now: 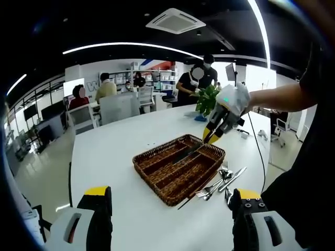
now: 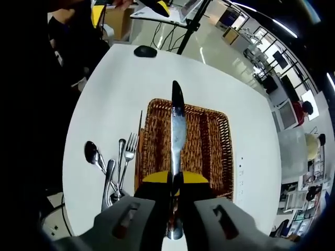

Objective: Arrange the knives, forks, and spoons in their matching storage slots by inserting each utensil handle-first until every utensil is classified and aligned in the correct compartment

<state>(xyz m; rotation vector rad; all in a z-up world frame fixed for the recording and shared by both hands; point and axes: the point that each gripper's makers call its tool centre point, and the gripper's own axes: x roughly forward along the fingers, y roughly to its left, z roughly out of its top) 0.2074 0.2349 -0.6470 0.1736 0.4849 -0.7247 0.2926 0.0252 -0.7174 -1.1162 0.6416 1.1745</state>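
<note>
A brown wicker tray (image 1: 157,180) with long slots lies on the white round table (image 1: 115,157). Above its far end my right gripper (image 1: 219,128) is shut on a silver knife (image 1: 189,152), which slants down into the tray. In the right gripper view the knife (image 2: 177,130) runs straight out from my right gripper (image 2: 175,194) over the tray's (image 2: 217,151) middle slots, its far end dark. Loose forks and spoons (image 2: 112,170) lie on the table left of the tray, also seen as a pile (image 1: 220,183). My left gripper (image 1: 170,212) stands open at the near table edge, holding nothing.
A thin dark stick (image 2: 140,125) lies along the tray's side. A black mouse (image 2: 145,50) sits near the table's far edge. A green plant (image 1: 207,99) stands at the back of the table. People and chairs (image 1: 118,107) are beyond it.
</note>
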